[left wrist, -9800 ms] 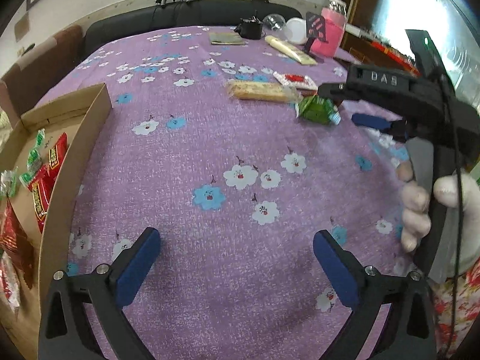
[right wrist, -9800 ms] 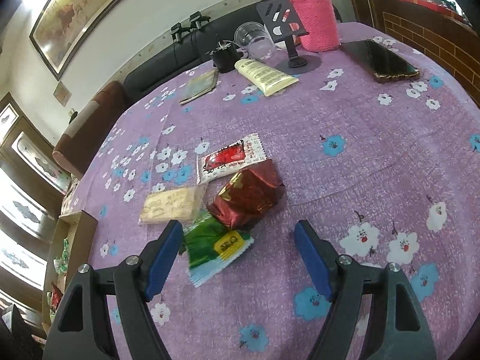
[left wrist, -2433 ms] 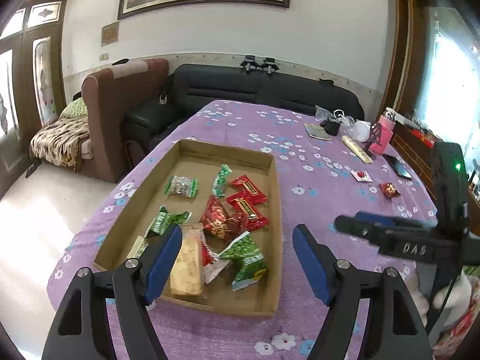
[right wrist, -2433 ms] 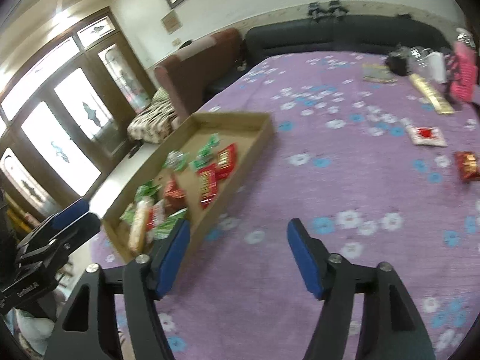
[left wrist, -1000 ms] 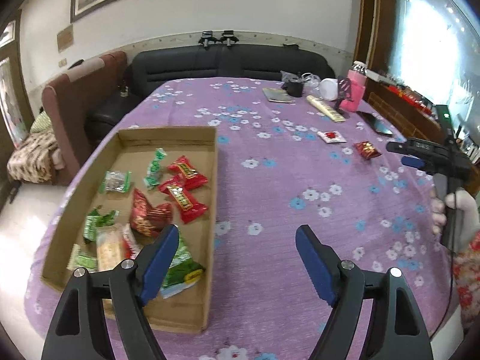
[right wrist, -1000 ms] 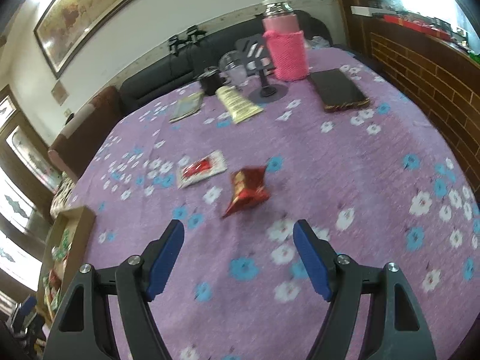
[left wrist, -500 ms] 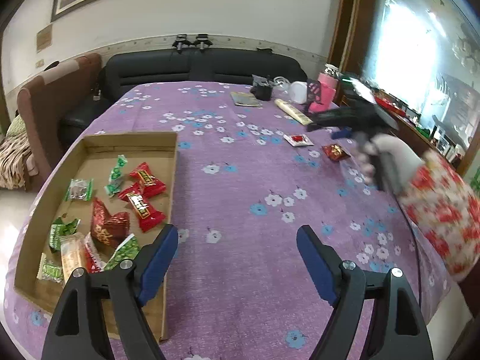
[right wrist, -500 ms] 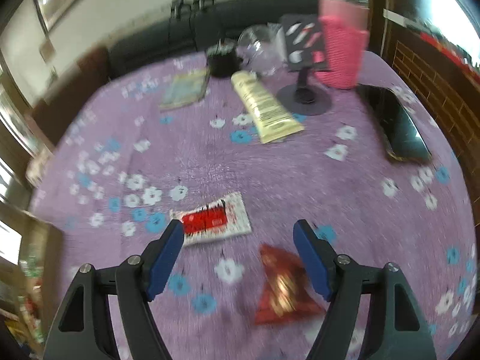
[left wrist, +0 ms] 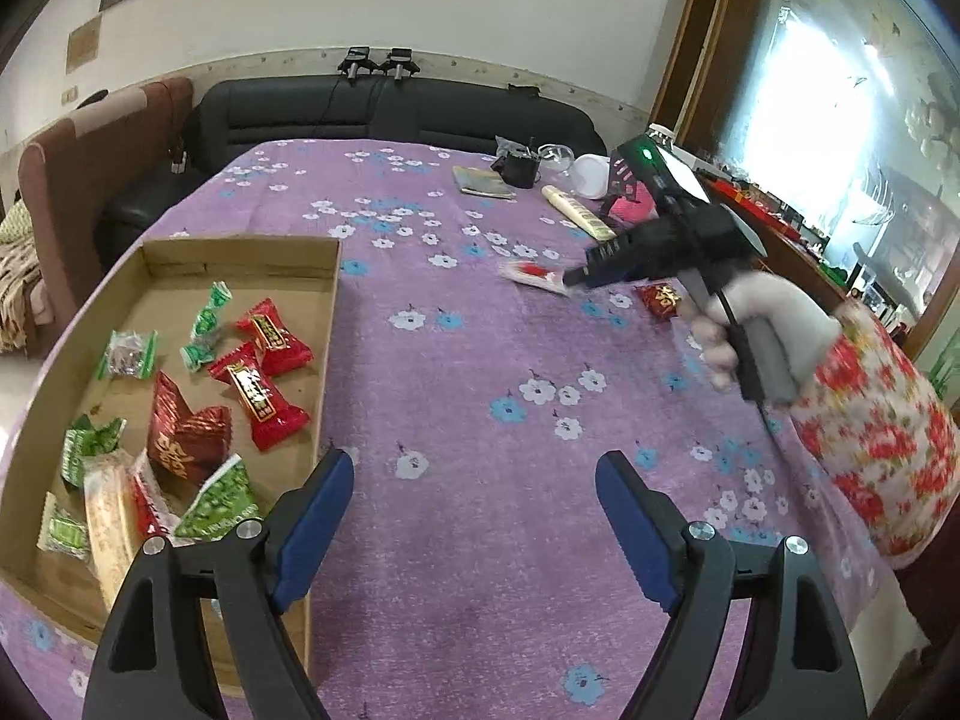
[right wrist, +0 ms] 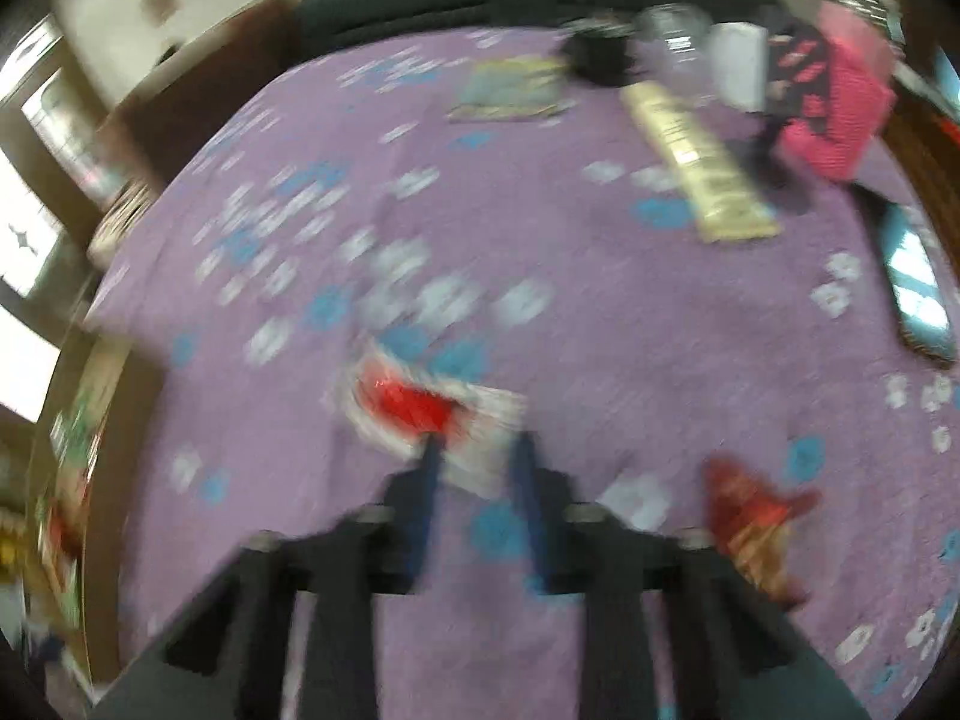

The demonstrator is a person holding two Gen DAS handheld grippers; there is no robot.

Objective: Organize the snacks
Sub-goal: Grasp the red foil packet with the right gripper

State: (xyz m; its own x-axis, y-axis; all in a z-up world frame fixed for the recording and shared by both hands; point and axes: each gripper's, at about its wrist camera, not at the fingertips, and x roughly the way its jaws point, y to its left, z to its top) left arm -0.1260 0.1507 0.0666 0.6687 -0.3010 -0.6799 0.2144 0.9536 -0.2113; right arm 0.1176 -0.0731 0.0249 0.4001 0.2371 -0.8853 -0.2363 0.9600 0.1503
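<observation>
White-and-red snack packet lies flat on purple floral tablecloth, centre of right wrist frame, blurred. Right gripper at packet's near edge, jaws narrowed around it; firm grip cannot be told through blur. Red foil snack lower right, apart. Left gripper wide open, empty, bottom of left wrist frame. Cardboard tray at left holds other snacks.

Ahead of the left gripper a black sofa lines the pale wall; brown armchair far left, bright window right
</observation>
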